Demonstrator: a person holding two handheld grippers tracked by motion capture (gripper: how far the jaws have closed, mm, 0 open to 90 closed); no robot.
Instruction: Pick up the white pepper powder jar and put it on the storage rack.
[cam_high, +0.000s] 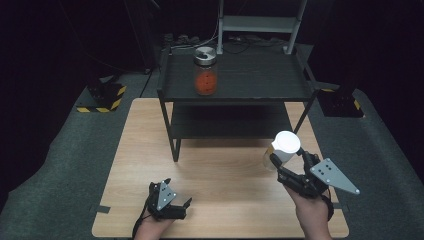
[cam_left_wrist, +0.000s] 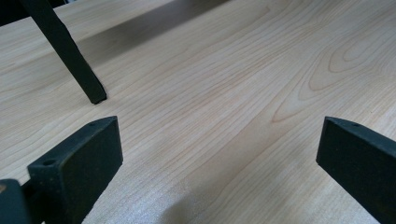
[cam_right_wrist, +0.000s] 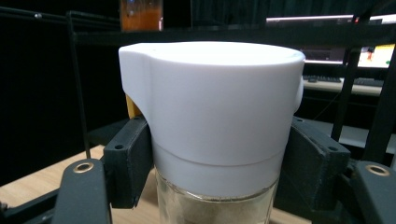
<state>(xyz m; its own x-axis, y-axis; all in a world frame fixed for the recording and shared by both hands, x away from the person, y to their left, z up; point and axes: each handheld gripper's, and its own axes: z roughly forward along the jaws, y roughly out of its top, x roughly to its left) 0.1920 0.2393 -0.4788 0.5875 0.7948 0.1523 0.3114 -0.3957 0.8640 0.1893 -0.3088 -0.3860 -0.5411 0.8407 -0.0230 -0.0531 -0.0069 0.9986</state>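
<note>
While the left gripper (cam_high: 176, 196) rests low on the wooden table (cam_high: 220, 165) near its front edge, jaws spread wide with nothing but bare wood between them, the right gripper (cam_high: 286, 161) sits raised at the table's right side. Its jaws are clamped on a glass jar with a white lid (cam_high: 284, 146), pads pressing just below the lid on both sides. Jar held upright, off the tabletop, in front of the black shelf rack (cam_high: 235, 87). On the rack's top tier stands a second jar with orange contents (cam_high: 205, 72), metal-lidded, well apart.
</note>
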